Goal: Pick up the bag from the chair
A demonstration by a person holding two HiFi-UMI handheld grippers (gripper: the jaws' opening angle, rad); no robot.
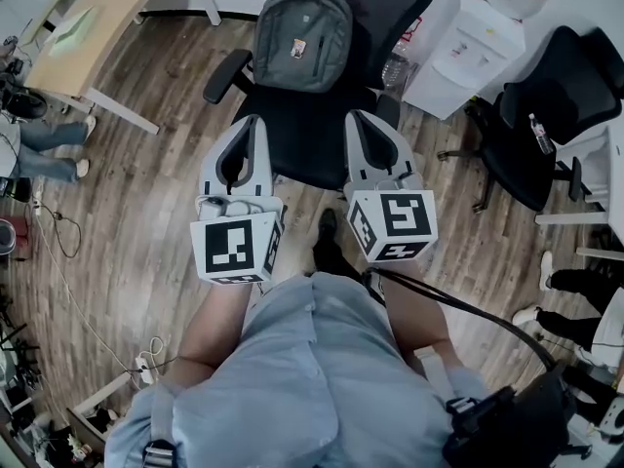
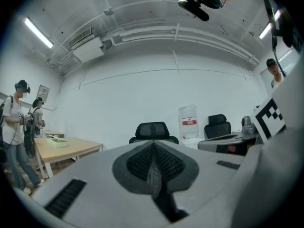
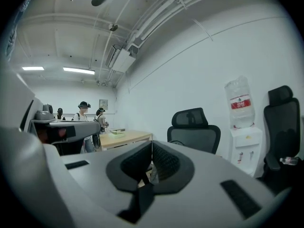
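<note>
Bag — upright on chair, against its back, straight ahead of both tools. Left gripper, right gripper — jaws pressed together, empty, about equally near.

wood floor | black chair on it; cable (left side)
</note>
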